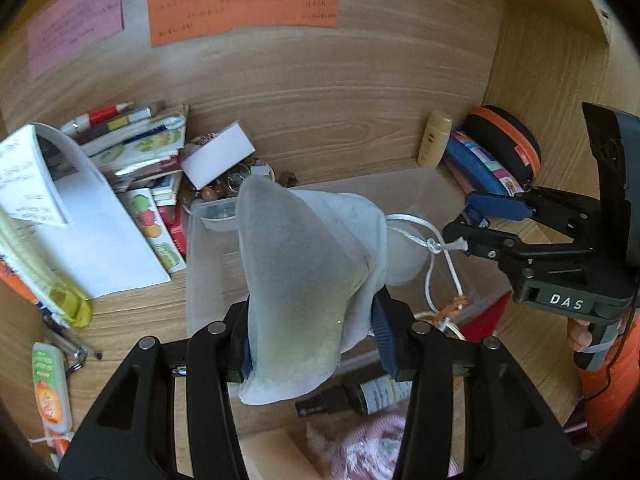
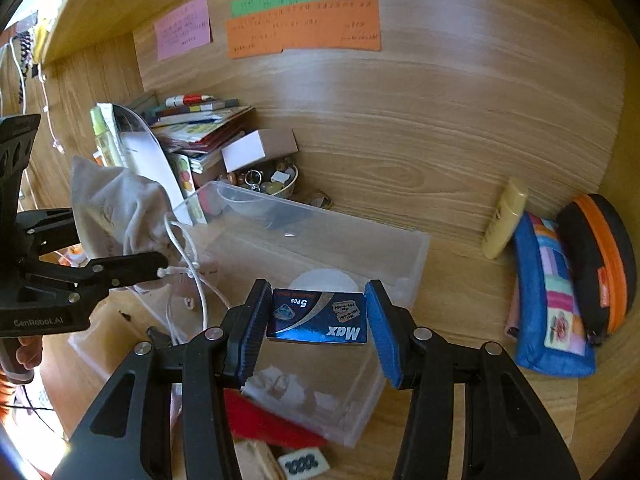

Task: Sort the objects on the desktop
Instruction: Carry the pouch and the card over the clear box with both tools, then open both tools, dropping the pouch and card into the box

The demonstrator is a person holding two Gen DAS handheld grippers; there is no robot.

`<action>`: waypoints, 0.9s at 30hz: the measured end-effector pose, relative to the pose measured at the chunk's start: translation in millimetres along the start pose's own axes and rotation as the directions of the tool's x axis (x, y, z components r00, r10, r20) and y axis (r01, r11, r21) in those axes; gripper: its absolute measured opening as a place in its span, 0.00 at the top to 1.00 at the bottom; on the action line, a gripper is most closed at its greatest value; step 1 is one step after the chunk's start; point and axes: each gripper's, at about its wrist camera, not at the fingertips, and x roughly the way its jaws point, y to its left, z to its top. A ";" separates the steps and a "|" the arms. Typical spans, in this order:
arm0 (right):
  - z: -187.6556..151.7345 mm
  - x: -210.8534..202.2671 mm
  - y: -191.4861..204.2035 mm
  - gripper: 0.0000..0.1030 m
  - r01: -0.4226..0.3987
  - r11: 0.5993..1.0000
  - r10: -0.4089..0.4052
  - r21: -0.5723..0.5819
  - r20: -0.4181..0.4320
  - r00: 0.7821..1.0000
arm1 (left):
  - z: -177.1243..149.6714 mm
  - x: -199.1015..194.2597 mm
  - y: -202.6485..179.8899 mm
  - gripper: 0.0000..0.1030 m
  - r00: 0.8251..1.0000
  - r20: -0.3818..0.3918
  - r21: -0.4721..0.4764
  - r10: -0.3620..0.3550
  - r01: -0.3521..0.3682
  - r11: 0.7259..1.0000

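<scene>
Blue-padded fingers [image 2: 256, 320] of our right gripper [image 2: 318, 320] clamp a razor-blade box [image 2: 318, 318] flat between them, hovering above the clear plastic bin [image 2: 416, 256]. Left gripper [image 1: 312, 320] pinches a grey drawstring pouch [image 1: 304, 264], also over the bin, its cord [image 1: 436, 268] trailing towards the right gripper. Judgement: lower each item inside the bin's walls before letting go, and keep the cord off the right fingers.

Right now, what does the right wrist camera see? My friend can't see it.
The right hand-held gripper holds a small blue razor blade box over a clear plastic bin on a wooden desk. To the left, the left hand-held gripper holds a grey drawstring pouch.
</scene>
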 end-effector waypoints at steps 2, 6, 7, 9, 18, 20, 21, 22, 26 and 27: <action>3.7 10.2 -0.1 0.56 -0.001 1.000 0.000 -0.009 -0.020 1.000 | 2.8 9.5 5.0 0.54 1.000 -0.022 -0.008 -0.015 0.015 1.000; 10.1 31.5 0.1 0.56 0.015 0.999 -0.018 -0.045 -0.068 0.998 | 7.6 26.8 12.3 0.54 0.996 -0.074 -0.015 -0.049 0.048 0.999; 11.2 36.4 0.2 0.56 0.022 0.998 -0.026 -0.054 -0.078 0.997 | 9.4 28.2 13.1 0.54 0.996 -0.077 -0.015 -0.052 0.051 0.999; 13.7 46.2 0.0 0.56 0.034 0.997 -0.041 -0.068 -0.098 0.994 | 13.3 30.5 14.2 0.54 0.995 -0.084 -0.004 -0.055 0.055 0.998; 13.6 73.8 6.4 0.56 0.058 0.988 -0.082 -0.145 -0.171 0.982 | 16.6 50.3 15.1 0.54 0.988 -0.143 0.044 -0.051 0.058 0.997; 13.9 75.7 6.9 0.56 0.052 0.987 -0.079 -0.153 -0.180 0.980 | 15.8 56.4 14.4 0.54 0.986 -0.158 0.050 -0.050 0.059 0.997; 13.8 76.1 7.0 0.56 0.050 0.987 -0.078 -0.154 -0.182 0.980 | 15.0 59.3 13.9 0.54 0.985 -0.167 0.052 -0.048 0.057 0.997; 13.7 76.4 7.0 0.56 0.047 0.987 -0.076 -0.155 -0.189 0.979 | 13.8 61.9 14.3 0.54 0.983 -0.176 0.052 -0.047 0.057 0.997; 12.6 79.1 7.3 0.56 0.041 0.986 -0.076 -0.164 -0.212 0.974 | 12.8 68.4 17.1 0.53 0.978 -0.198 0.035 -0.058 0.066 0.997; 12.5 80.5 8.2 0.56 0.039 0.985 -0.076 -0.167 -0.219 0.973 | 13.1 68.7 17.5 0.52 0.979 -0.198 0.033 -0.058 0.066 0.997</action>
